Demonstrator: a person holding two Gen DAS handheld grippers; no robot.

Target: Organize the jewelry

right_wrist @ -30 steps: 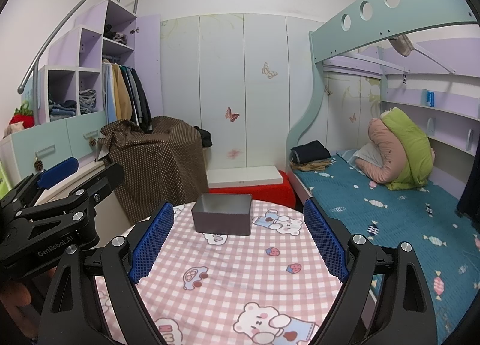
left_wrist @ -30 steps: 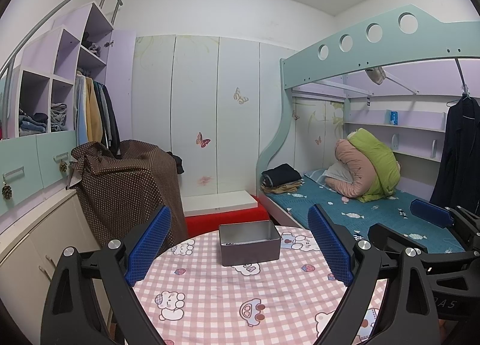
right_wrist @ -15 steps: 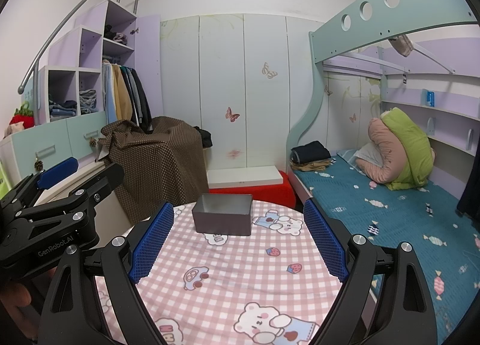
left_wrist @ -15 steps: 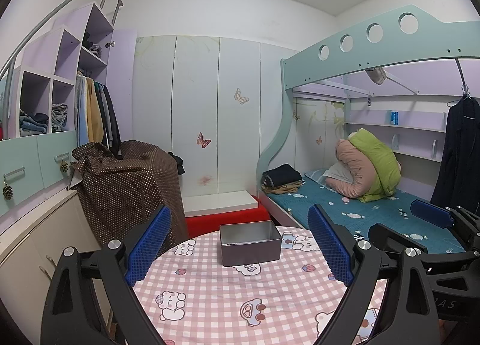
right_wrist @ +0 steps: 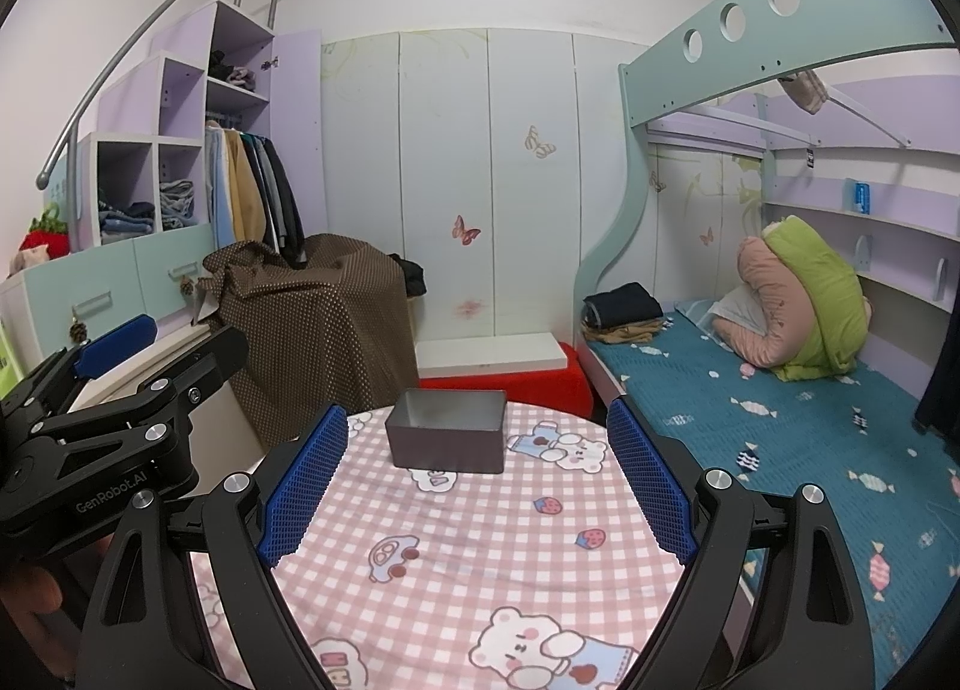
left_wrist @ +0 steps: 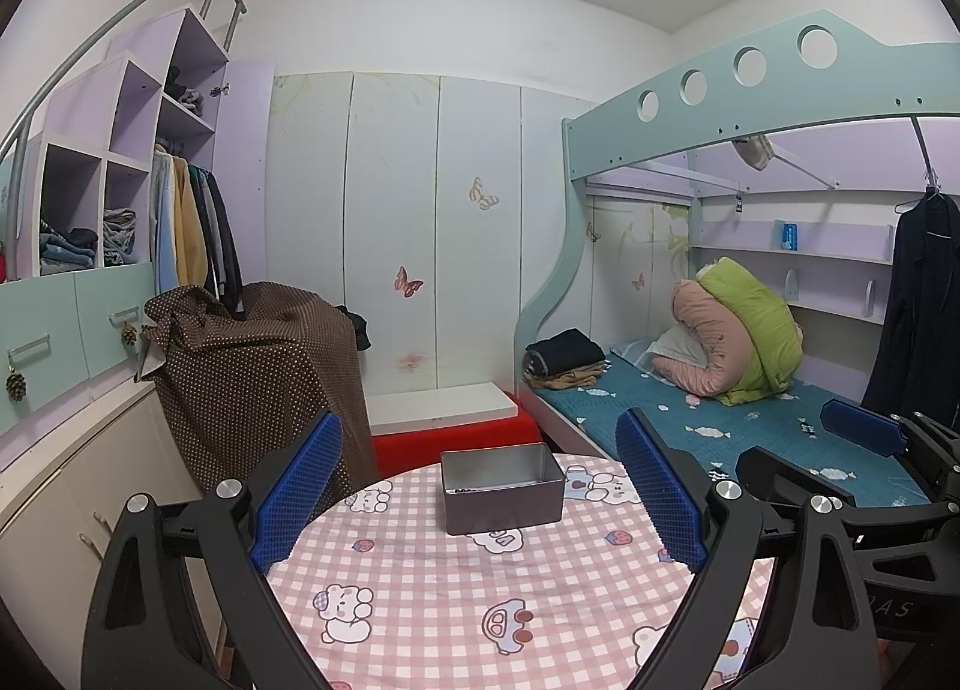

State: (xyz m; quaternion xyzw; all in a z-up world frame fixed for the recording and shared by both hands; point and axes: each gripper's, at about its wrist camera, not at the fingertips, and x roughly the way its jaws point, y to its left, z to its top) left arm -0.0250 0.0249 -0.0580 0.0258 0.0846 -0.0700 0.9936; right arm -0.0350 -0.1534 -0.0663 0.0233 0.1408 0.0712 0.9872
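Grey metal tin sits on the table; both tongs gape, holding nothing; contents perhaps beads.

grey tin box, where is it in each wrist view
Left wrist view: the grey tin box sits centre, on the far part of the pink checked tablecloth, open top showing.
Right wrist view: the box sits left of centre, at the cloth's far edge.
Shared landmark: the red butterfly on the wall panels behind it.

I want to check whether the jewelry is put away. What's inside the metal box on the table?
A few small dark items lie at the bottom of the metal box; its front wall hides the rest.
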